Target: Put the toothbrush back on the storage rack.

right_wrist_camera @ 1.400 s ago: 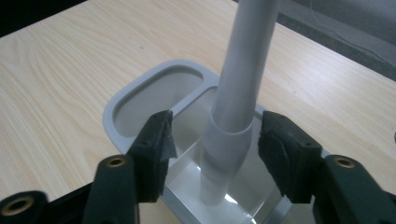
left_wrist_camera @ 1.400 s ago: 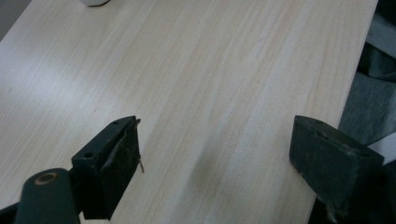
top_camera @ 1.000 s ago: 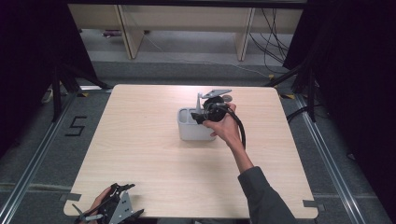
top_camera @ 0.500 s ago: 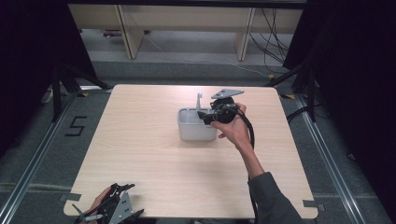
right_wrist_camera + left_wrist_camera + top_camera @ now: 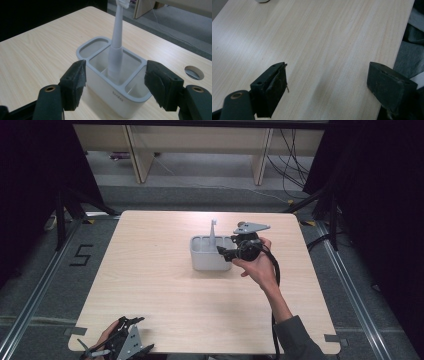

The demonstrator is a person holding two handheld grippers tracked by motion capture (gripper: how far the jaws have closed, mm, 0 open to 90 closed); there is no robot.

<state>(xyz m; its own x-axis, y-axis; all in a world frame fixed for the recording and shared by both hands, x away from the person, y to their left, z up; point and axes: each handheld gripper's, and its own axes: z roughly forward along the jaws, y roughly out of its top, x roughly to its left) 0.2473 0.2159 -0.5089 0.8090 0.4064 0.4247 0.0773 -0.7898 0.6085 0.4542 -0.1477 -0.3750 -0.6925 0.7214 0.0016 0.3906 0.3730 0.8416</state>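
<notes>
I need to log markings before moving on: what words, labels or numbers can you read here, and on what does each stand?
"5": dark figure on the grey floor left of the table, seen in the high view.
Small grey raised lettering on the side wall of the white holder, below the toothbrush: too blurred to read surely in the right gripper view.
Nothing else readable.

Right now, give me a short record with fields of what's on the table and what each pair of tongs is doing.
surface: light wood table
holder: pale grey holder with three compartments, near the table's middle
toothbrush: white toothbrush standing nearly upright in the middle compartment
right tongs: open, holding nothing, a jaw on either side of the holder without touching it
left tongs: open, holding nothing, over bare wood at the table's near left corner
</notes>
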